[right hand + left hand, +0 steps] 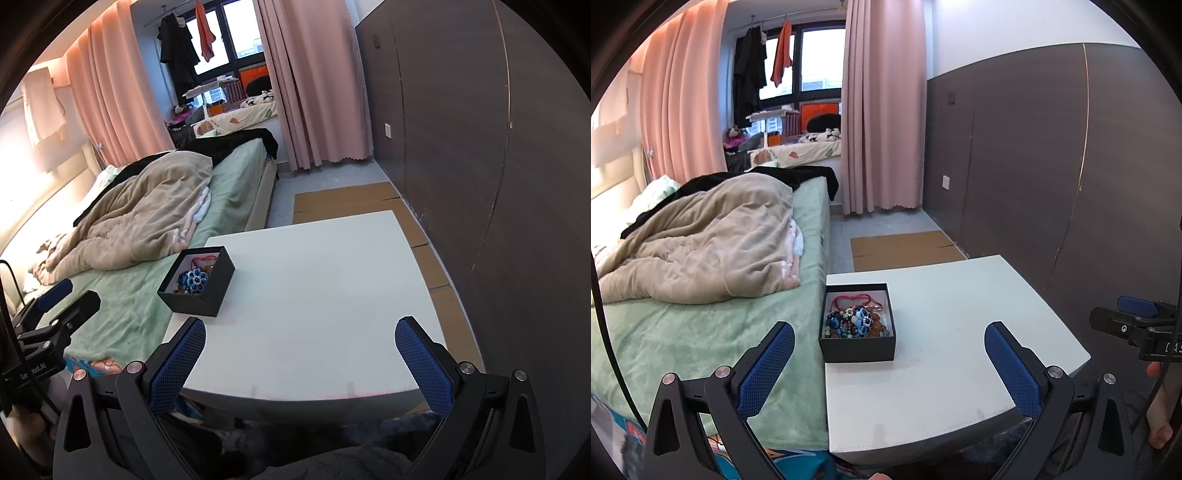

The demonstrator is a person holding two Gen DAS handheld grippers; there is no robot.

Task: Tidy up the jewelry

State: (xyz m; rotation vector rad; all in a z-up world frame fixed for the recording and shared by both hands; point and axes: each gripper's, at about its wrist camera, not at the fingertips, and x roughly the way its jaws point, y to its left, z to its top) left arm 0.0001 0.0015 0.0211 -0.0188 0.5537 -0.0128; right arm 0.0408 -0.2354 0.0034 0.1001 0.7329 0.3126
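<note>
Looking along the left gripper, its blue-padded fingers are spread wide and hold nothing. Between them, further off, a black box sits open at the left edge of a white table, right beside a bed. Jewelry fills it: blue and amber beads, with a red cord lying behind them. The right gripper shows at the frame's right edge, above a hand. From the right wrist, the right gripper hangs over the table's near edge, fingers wide apart and empty. The box stands ahead and left, with a blue flower-shaped piece on top of its heap. The left gripper appears far left, over the bed.
</note>
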